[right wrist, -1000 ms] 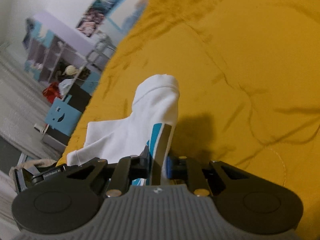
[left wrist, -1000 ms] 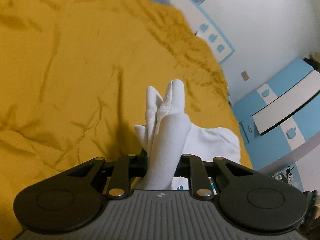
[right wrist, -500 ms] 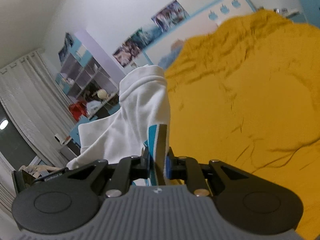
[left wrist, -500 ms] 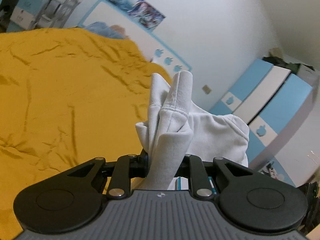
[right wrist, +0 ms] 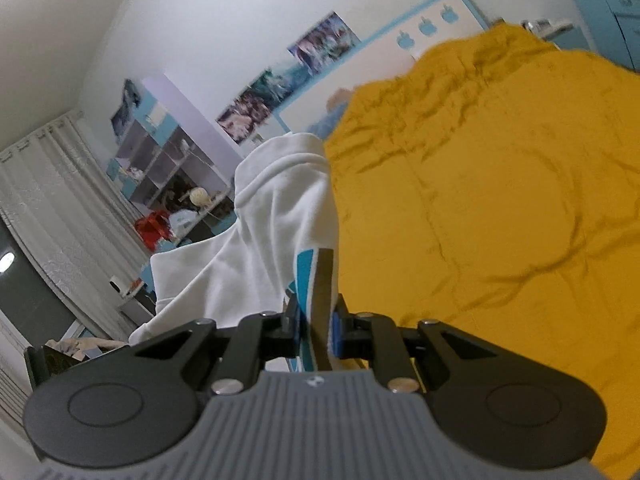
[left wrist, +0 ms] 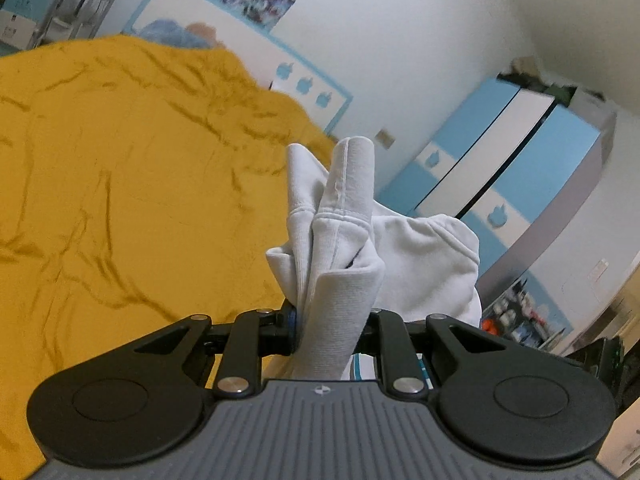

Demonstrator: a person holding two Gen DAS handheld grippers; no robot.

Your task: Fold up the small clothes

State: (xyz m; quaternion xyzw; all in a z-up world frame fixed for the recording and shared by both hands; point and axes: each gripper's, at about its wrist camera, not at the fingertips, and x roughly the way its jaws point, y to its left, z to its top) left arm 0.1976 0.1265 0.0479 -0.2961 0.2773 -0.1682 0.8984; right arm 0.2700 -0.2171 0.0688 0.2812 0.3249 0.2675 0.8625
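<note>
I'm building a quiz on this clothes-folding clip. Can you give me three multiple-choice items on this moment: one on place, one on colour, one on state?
1. Where is the white cotton garment?
A. Held up between both grippers
B. Flat on the bed
C. In the wardrobe

2. What colour is the rumpled bedspread?
A. Blue
B. Mustard yellow
C. Grey

3. What state is the right gripper in?
A. Wide open
B. Out of view
C. Shut on the garment

Answers:
1 A: the fabric runs out of the left gripper and the right one, bunched above the bed.
2 B: the cover is yellow in both views.
3 C: its pads pinch the garment's teal-striped edge.
</note>
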